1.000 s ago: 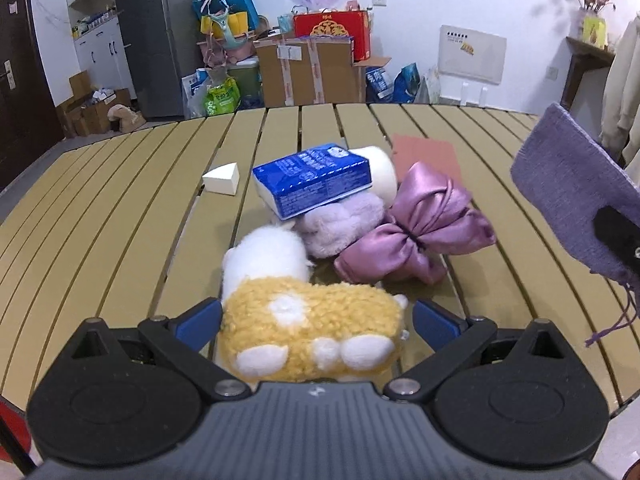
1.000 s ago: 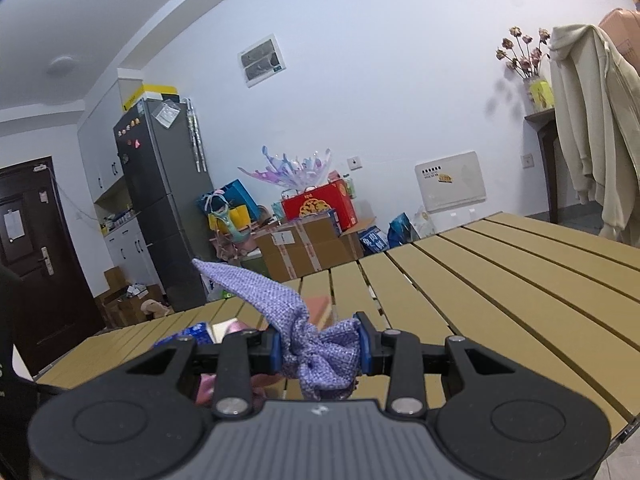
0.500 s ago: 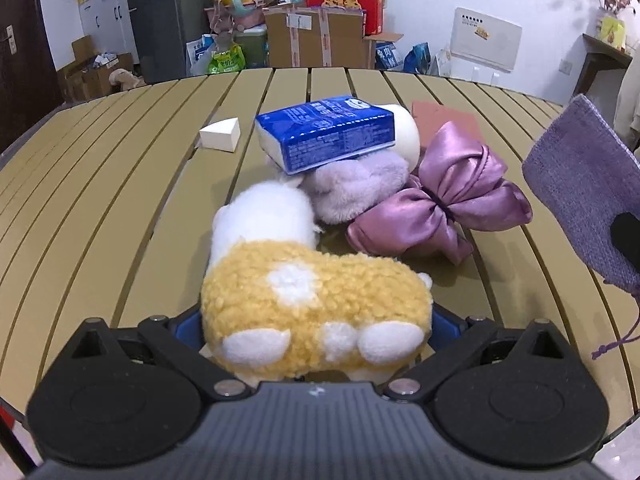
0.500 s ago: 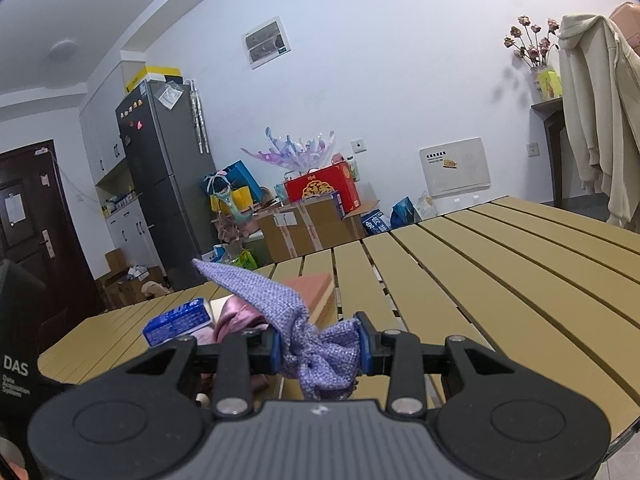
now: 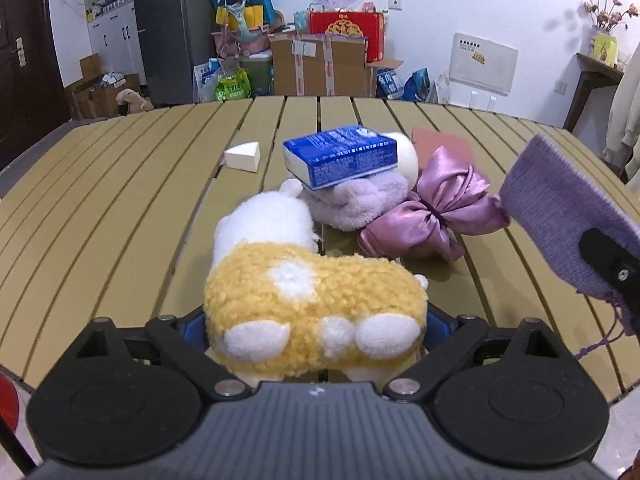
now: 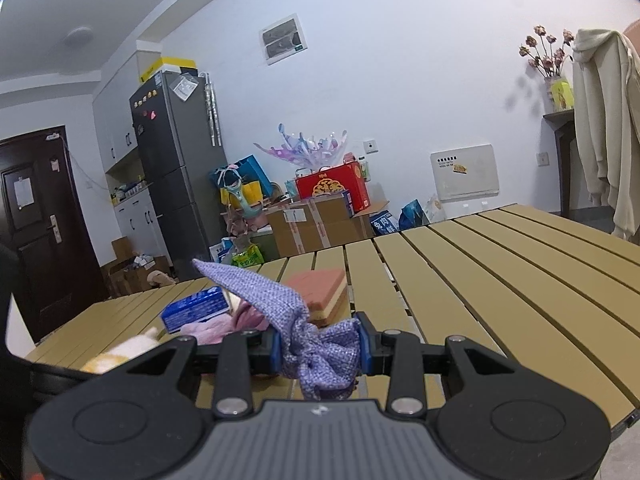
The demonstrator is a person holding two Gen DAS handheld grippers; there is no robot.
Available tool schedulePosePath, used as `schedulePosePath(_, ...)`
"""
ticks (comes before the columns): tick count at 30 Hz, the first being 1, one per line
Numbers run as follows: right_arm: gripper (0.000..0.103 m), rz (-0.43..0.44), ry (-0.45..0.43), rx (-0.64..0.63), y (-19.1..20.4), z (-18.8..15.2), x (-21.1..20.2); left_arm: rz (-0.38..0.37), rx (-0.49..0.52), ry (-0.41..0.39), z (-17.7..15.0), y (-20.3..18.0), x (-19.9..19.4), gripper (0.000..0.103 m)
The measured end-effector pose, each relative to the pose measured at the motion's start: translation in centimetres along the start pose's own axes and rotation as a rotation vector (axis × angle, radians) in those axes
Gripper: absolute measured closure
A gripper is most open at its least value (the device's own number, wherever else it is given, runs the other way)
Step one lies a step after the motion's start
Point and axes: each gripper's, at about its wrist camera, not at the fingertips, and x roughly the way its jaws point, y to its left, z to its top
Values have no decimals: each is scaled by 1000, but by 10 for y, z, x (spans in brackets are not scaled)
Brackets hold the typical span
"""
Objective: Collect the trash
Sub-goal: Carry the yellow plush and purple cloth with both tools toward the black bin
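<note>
Plush toy, woolly yellow with white patches and a white front half, lies at the near edge of the slatted table, its rump between the fingers of the left gripper. The jaws have just been closing around it, and the blue pads sit at its flanks; whether they press yet I cannot tell, so I judge this the start of a grasp. The toy is soft and rounded, so it should squash before it holds firm.

Just beyond it a blue tissue pack rests tilted on a pale pink fluffy bundle, with a shiny mauve satin bow touching that bundle on the right. A white wedge lies apart, farther left.

At the right, the right gripper is clamped on the gathered neck of a coarse-woven purple drawstring pouch, probably held up to receive the collected items.
</note>
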Motion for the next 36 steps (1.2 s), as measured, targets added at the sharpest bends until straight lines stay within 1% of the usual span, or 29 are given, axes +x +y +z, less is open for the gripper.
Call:
schedulePosePath(9,69,7,-3,-42,20,-8,-37,-11,11,-45,-10,12,-47,6)
schedulePosePath(16,69,19,-4,-89,35,-19,-78,-25,1,-67,-32,27,-82,6)
schedulePosePath(20,69,20,3,-113,41,-26,-103,-32,-9,-79,-46,38,-103,6)
schedulePosePath(27,69,28,15,-134,48,-48,-147,-49,-7,-103,-77,52,-139,6)
schedulePosePath(36,69,47,72,-174,58,-75,-187,-68,-11,-118,-119,72,-173,6)
